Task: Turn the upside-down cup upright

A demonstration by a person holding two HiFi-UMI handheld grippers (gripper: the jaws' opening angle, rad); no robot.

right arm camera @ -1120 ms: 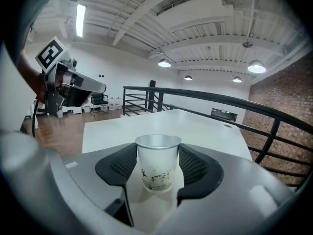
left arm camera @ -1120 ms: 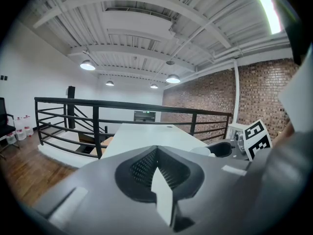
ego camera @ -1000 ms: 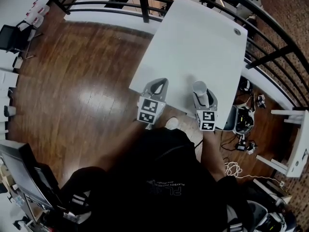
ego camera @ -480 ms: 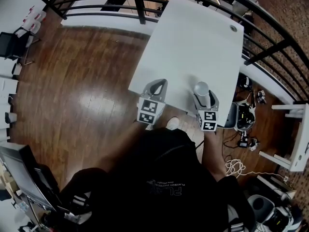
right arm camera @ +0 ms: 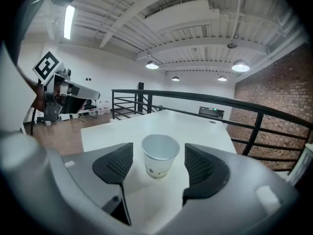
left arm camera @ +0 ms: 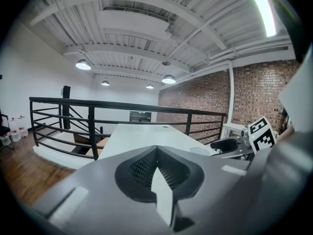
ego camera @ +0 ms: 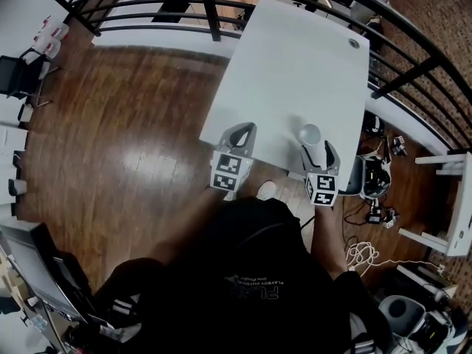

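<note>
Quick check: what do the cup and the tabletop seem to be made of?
Cup: probably paper, matte white, thin rolled rim, faint print near the base; thin plastic is possible. Tabletop: smooth white, likely laminate or painted board, judging by its even soft sheen.

A cup [ego camera: 310, 133] stands upright on the surface [ego camera: 295, 57], near its front edge and towards the right-hand corner. A railing [ego camera: 208, 9] runs behind the surface's far end and along its right side. Floor [ego camera: 133, 124] lies to the left, and cables [ego camera: 359, 256] lie right of the front corner.
</note>
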